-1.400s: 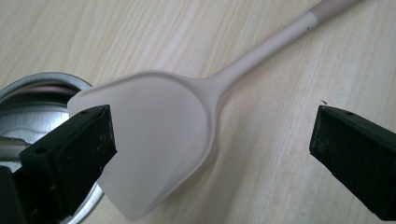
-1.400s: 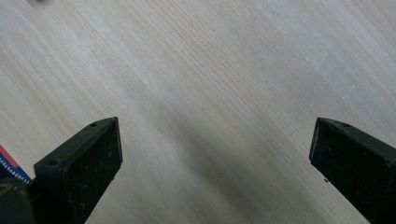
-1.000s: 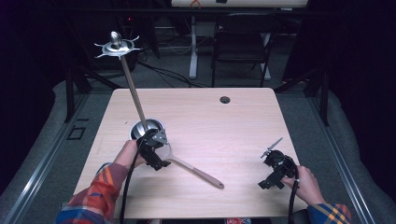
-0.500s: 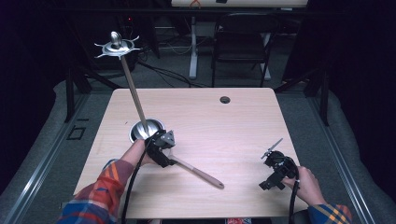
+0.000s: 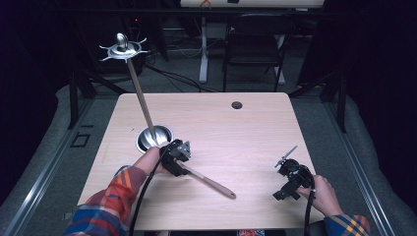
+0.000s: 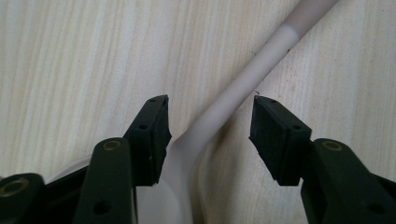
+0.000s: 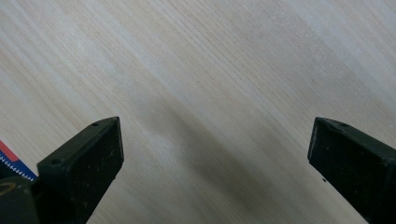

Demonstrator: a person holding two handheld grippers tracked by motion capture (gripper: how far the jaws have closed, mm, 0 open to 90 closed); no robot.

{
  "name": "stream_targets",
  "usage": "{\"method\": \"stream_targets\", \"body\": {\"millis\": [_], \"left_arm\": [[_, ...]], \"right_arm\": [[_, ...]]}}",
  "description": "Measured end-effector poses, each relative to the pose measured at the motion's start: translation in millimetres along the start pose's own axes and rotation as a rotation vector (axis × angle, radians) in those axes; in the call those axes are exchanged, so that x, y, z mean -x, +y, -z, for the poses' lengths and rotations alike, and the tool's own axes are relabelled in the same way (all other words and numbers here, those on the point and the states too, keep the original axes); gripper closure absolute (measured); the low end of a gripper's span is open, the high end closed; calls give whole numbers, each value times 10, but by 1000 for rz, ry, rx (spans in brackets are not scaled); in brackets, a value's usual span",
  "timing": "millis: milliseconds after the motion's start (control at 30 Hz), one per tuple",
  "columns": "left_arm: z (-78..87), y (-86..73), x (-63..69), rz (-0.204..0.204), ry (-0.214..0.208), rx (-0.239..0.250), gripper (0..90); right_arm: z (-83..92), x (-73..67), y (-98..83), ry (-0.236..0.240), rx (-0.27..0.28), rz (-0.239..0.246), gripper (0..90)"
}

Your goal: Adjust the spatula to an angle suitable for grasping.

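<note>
A utensil with a wooden handle [image 5: 212,183] lies slanted on the table's front middle. My left gripper [image 5: 176,158] sits low over its head end. In the left gripper view, the utensil's pale neck [image 6: 243,84] runs between the jaws of the left gripper [image 6: 210,100]. Those jaws have just been closing; the neck lies close to one pad [image 6: 154,135] and a gap remains at the other. My right gripper [image 5: 289,181] rests at the front right, and in its own view the right gripper [image 7: 215,126] stands wide open over bare wood.
A metal stand with a round base [image 5: 154,137], a slanted rod [image 5: 140,98] and a hooked top [image 5: 123,48] stands just behind my left hand. The wooden table [image 5: 246,132] has a small dark hole [image 5: 237,104] near its far edge. A chair [image 5: 253,44] stands beyond.
My left hand has shifted a little to the right along the utensil, and its jaws have narrowed around the neck. The right hand has not moved.
</note>
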State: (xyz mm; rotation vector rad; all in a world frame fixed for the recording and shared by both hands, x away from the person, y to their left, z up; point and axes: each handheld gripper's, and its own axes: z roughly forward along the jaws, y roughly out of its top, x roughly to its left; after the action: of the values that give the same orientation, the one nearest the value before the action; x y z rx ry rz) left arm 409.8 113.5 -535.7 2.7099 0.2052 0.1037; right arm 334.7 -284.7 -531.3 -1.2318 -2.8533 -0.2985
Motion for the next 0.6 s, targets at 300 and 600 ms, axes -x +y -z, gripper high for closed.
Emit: {"method": "stream_targets", "body": {"millis": [300,600], "left_arm": [[-65,-10,-11,-6,-9,-23,505],[-80,-48,-35,23,-22,-12,540]], "right_arm": [[-6,-5,-3,7,-8,3,39],[-12,-10,-7,-2,-11,4,39]]}}
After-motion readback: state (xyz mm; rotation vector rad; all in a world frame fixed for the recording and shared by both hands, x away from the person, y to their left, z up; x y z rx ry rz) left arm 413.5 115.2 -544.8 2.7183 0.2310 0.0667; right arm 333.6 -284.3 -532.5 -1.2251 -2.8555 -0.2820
